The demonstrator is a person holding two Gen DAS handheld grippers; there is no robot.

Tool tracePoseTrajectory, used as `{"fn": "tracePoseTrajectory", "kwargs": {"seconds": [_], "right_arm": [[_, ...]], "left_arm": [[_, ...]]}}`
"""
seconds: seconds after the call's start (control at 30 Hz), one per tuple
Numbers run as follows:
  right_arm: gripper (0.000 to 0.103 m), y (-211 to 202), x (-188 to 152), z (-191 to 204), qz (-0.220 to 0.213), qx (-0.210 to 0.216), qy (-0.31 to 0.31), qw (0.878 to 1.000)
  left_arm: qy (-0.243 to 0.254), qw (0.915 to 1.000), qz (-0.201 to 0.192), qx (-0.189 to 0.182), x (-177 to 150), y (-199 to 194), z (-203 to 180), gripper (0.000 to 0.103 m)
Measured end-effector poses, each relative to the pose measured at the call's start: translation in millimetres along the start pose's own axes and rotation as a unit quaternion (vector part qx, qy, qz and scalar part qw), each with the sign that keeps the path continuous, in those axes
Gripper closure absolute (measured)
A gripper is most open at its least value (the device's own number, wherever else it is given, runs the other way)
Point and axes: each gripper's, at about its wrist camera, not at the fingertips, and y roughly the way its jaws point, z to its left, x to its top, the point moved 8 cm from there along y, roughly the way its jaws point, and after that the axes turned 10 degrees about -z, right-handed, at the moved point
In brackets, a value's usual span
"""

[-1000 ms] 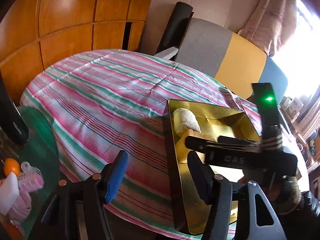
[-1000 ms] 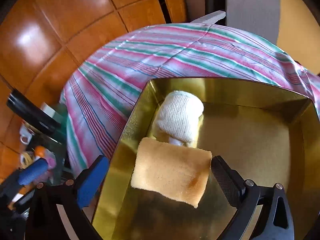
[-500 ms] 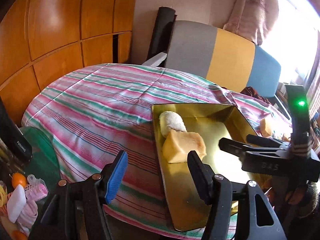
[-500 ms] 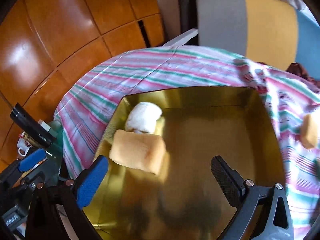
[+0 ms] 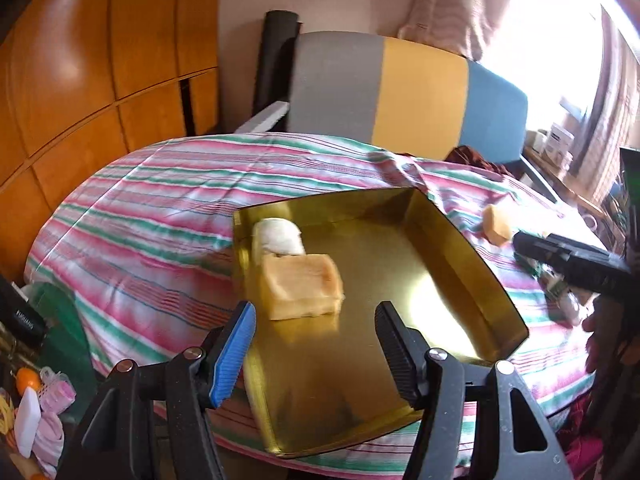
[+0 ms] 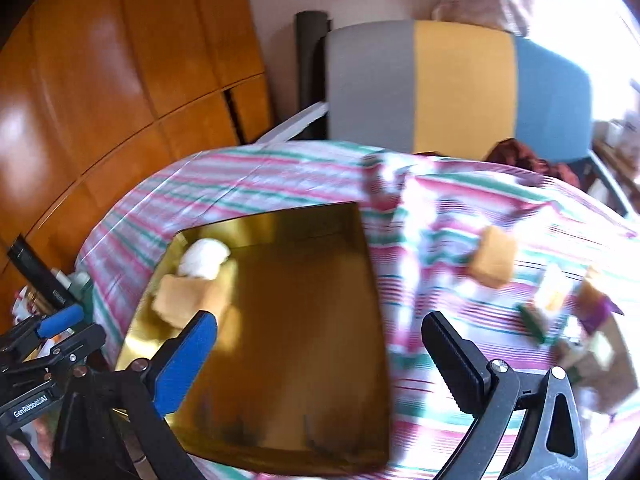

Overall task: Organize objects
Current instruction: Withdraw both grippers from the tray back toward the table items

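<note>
Home living room, striped tablecloth [image 5: 160,208], upholstered chair [image 5: 400,92], wooden cabinets [image 5: 100,60], curtains [image 5: 460,4]

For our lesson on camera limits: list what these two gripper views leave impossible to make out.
- Right wrist view: small items on the striped cloth, motion-blurred, unidentifiable.
- Left wrist view: right gripper, fingertips cut short; window overexposed.
- Left wrist view: gold tray, near corner hidden behind left gripper.
- Both views: white roll, partly behind orange folded cloth.

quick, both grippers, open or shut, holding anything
left gripper: open, holding nothing, above the gold tray.
right gripper: open, holding nothing, over the tray's right edge.
</note>
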Motion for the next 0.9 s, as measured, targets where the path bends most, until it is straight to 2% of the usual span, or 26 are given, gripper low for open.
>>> {"fn": "tracePoseTrajectory", "kwargs": {"seconds": [0.23, 0.4, 0.53, 0.67, 0.8, 0.9], "right_arm": [[0.0, -38, 4, -98, -0.014, -0.069, 0.04, 0.997], [0.0, -78, 10, -190, -0.04, -0.146, 0.079, 0.985], [0.0, -107, 5, -263, -0.062, -0.2, 0.125, 0.97], [0.0, -133, -22, -327, -0.086, -0.237, 0.2, 0.947], [0.0, -146, -54, -368, -0.09, -0.225, 0.326, 0.914], [0.0, -149, -61, -378, -0.091, -0.22, 0.362, 0.901]], "left_arm": [[0.038, 0.9984, 0.008, -0.042, 3, 8, -52, 0.04], [0.057, 0.995, 0.022, -0.079, 2, 15, -90, 0.04], [0.065, 0.9913, 0.042, -0.107, -2, 20, -117, 0.04], [0.073, 0.9863, 0.057, -0.136, -3, 24, -146, 0.04], [0.079, 0.9817, 0.065, -0.16, 1, 30, -178, 0.04], [0.085, 0.9764, 0.083, -0.181, -2, 40, -207, 0.04]]}}
